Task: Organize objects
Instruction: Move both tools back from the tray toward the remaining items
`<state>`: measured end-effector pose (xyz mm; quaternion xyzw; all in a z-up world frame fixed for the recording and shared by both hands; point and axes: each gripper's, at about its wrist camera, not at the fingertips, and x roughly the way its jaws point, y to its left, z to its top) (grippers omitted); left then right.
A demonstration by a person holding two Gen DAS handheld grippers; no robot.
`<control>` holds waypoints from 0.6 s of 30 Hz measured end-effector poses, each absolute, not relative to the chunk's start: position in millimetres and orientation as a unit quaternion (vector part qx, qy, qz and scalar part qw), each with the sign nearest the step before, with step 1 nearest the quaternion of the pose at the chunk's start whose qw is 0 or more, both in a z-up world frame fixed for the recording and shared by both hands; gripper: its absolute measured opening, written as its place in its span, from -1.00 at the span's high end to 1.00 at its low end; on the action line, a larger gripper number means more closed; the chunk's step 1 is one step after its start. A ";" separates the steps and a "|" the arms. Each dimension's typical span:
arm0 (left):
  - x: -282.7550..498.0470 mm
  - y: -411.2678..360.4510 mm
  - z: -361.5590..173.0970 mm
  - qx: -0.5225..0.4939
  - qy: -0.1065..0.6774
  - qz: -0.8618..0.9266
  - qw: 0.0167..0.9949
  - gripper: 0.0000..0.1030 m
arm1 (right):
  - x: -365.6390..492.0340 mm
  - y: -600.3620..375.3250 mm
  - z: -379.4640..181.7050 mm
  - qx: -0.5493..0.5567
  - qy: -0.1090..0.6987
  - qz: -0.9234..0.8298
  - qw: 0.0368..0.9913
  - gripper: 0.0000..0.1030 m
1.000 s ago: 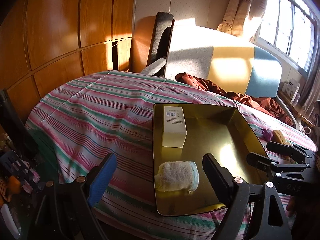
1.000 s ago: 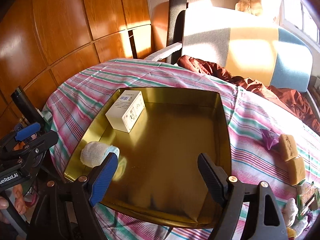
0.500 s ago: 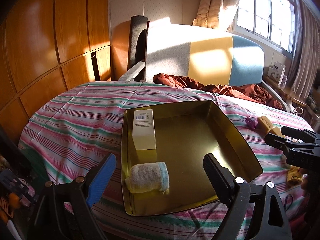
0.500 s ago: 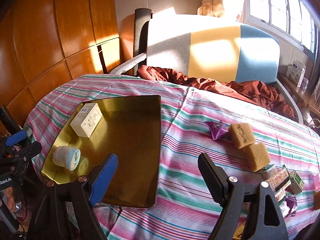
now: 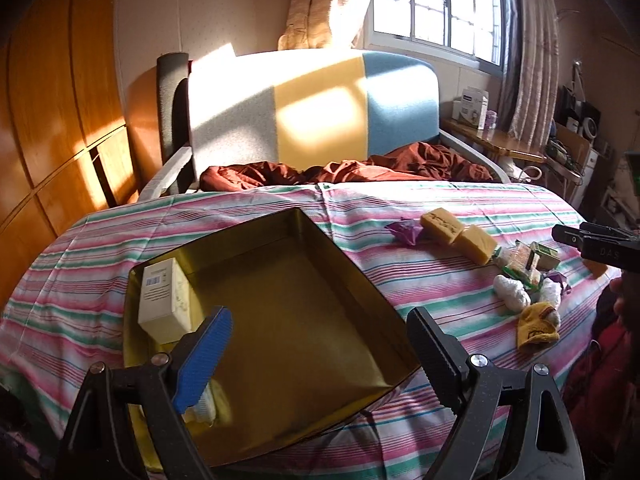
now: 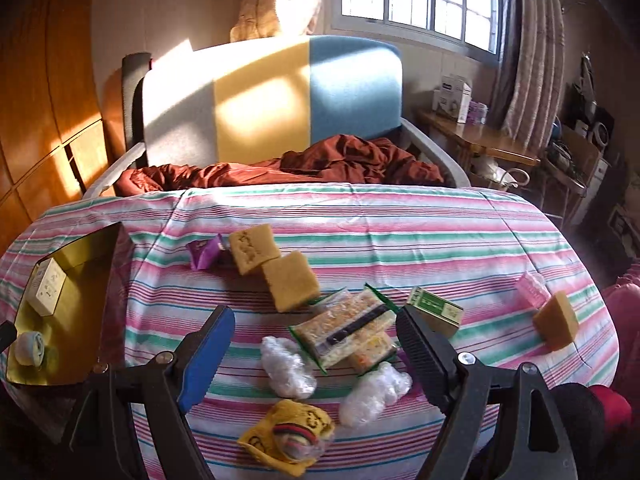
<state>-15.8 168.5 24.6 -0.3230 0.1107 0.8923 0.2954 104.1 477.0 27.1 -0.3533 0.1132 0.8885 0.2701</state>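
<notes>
Two claws stand spread wide with nothing between their jaws. The right gripper (image 6: 316, 344) hangs over the clutter on the pink-and-green striped bedcover (image 6: 400, 216), its fingers framing a clear green-edged plastic snack packet (image 6: 348, 328), which lies on a second packet. Just nearer sit two white crinkled plastic wads (image 6: 286, 368) and a yellow knitted sock bundle (image 6: 286, 436); beyond lie two tan sponge blocks (image 6: 292, 286) touching each other, a purple foil wrapper (image 6: 204, 254), a small green-printed carton (image 6: 436, 310), and, well apart at the right, a third sponge beside a pink packet. The left gripper (image 5: 320, 340) hovers above the shallow gold metal tray (image 5: 352, 268), which holds a cream cardboard box (image 5: 166, 300) in its far left corner and a white rolled sock, mostly hidden behind the blue finger. The snack packet looks light, slippery and crushable, so a gentle pinch across its narrow middle seems safest. The sponges and sock should squash but grip easily anywhere; the wads may slip.
</notes>
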 end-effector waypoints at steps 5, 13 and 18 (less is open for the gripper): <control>1.4 227.1 16.9 -0.322 0.144 0.861 0.367 -0.74 | 127.1 508.8 16.3 -0.351 0.165 0.871 0.302 -0.68; 31.3 314.6 -14.8 -0.357 0.169 0.785 0.477 -0.73 | 141.3 534.6 0.0 -0.348 0.268 0.856 0.272 -0.68; 36.8 353.8 -33.0 -0.398 0.153 0.744 0.515 -0.73 | 151.1 554.6 -18.8 -0.338 0.356 0.836 0.244 -0.69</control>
